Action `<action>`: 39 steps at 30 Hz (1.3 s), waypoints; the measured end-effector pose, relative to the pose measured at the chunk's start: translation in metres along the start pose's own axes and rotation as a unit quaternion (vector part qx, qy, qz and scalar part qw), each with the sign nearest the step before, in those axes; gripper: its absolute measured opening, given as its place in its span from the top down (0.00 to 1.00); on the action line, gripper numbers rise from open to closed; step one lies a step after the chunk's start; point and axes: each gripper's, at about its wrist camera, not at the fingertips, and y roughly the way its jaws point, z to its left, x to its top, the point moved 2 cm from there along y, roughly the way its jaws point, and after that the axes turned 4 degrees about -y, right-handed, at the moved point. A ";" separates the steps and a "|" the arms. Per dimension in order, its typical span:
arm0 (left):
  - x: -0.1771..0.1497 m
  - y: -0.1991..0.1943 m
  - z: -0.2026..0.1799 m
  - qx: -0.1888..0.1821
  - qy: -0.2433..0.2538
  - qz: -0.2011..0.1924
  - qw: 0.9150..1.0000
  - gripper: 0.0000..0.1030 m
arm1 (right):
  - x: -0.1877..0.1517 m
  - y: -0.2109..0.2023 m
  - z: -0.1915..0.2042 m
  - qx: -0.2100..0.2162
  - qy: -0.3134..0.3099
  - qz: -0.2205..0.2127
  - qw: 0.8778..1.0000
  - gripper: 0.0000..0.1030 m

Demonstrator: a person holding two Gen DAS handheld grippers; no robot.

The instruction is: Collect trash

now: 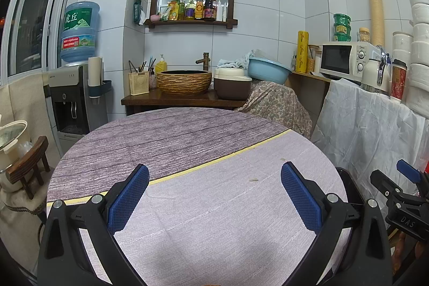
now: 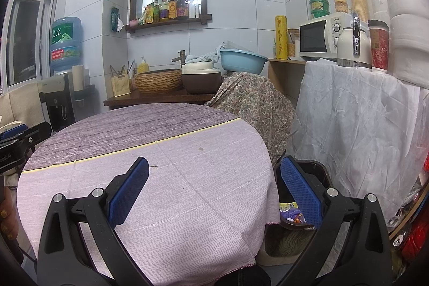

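My left gripper (image 1: 214, 189) is open and empty above the round table (image 1: 187, 141) with its purple-grey cloth. Two small pale scraps (image 1: 253, 179) lie on the cloth just ahead of it, towards the right. My right gripper (image 2: 214, 186) is open and empty over the table's right edge. Its right finger hangs over a dark bin (image 2: 316, 173) beside the table. Colourful wrappers (image 2: 291, 213) lie inside the bin. The right gripper also shows at the right edge of the left wrist view (image 1: 402, 189).
A counter behind the table carries a woven basin (image 1: 184, 82), a rice cooker (image 1: 232, 83) and a blue bowl (image 1: 268, 69). A water dispenser (image 1: 72, 95) stands at the left. A microwave (image 1: 346, 59) and stacked cups stand at the right above a white sheet (image 2: 356, 119).
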 end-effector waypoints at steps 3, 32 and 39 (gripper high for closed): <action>0.000 0.000 0.000 0.000 0.001 0.000 1.000 0.05 | 0.000 0.000 0.000 0.000 0.000 0.000 1.000 0.06; -0.006 0.000 -0.005 0.002 -0.002 0.004 1.000 0.05 | -0.001 0.000 0.002 0.001 0.000 0.002 1.000 0.06; -0.005 0.000 -0.005 0.002 -0.002 0.004 1.000 0.05 | -0.001 0.000 0.003 0.001 0.000 0.002 1.000 0.06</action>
